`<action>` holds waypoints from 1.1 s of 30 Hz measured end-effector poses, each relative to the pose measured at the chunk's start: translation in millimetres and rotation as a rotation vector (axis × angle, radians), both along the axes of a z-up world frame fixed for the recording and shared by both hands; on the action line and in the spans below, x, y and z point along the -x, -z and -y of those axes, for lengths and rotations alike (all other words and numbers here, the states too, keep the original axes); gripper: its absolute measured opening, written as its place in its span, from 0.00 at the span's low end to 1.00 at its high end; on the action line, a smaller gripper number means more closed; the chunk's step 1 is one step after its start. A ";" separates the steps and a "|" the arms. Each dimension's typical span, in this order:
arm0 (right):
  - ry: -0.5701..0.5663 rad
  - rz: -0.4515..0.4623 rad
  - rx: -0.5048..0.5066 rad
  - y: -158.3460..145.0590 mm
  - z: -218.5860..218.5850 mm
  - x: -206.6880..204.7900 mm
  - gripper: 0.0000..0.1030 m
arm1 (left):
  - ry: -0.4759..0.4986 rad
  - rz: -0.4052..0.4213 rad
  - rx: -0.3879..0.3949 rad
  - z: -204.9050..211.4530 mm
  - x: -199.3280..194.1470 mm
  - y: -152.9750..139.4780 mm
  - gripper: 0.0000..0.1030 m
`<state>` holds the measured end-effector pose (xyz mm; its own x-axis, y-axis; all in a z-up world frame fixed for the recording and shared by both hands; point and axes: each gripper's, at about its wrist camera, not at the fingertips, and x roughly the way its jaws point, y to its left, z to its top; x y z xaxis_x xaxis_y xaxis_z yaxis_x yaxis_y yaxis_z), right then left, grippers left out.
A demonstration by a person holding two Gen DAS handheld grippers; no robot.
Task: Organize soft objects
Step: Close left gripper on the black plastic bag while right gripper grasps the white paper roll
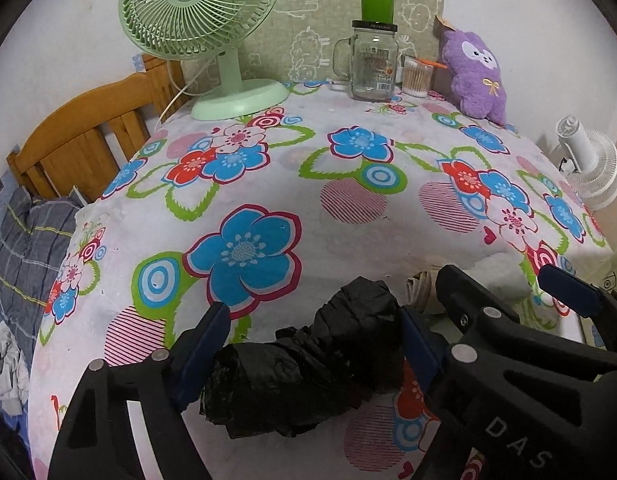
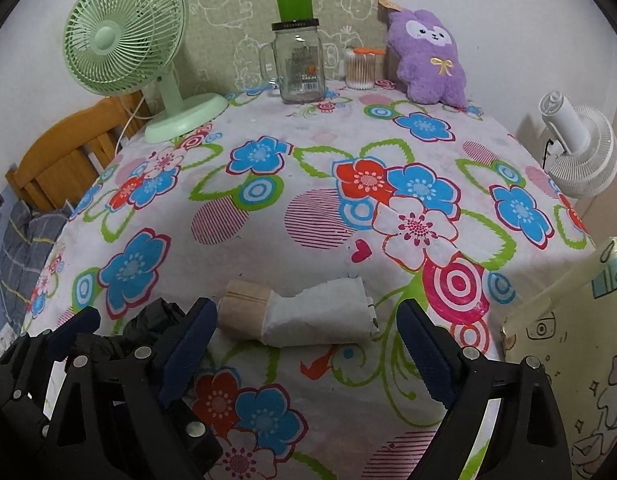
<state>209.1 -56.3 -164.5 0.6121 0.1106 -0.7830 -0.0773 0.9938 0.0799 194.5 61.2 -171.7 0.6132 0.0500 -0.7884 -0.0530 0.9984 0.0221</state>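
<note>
Floral table (image 1: 348, 152) before me: my left hand-held gripper (image 1: 312, 344) straddles the black bag (image 1: 308, 372), jaws apart; right hand-held gripper (image 2: 306, 344), also apart, must close on the roll (image 2: 304, 314).

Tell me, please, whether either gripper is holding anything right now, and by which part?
Neither appears to hold anything. The left gripper is open around the black bundle lying on the tablecloth; the right gripper is open before the beige-and-white roll.

White walls. Table (image 2: 308, 208) under a floral cloth. Green patterned board (image 2: 236, 12) leaning against the wall behind it. Wooden headboard (image 1: 80, 144) and plaid bedding (image 1: 28, 248) at left. White fan (image 2: 580, 152) at right.
</note>
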 end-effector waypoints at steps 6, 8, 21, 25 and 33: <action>0.006 0.000 -0.003 4.5 -0.4 -4.9 0.90 | -0.011 0.003 -0.012 0.3 -1.5 1.9 0.78; 0.009 -0.006 0.006 7.1 -0.6 -6.4 0.90 | -0.009 0.000 -0.034 3.8 -1.5 4.2 0.79; -0.030 -0.036 -0.009 15.6 -6.9 -8.6 0.64 | 0.005 -0.015 -0.040 9.4 -2.1 8.6 0.73; -0.026 -0.042 -0.031 14.8 -4.6 -5.9 0.61 | 0.020 -0.009 -0.017 12.0 2.3 6.6 0.66; -0.030 -0.025 -0.041 5.5 -3.1 4.0 0.60 | 0.037 0.009 0.000 15.7 10.5 -2.2 0.55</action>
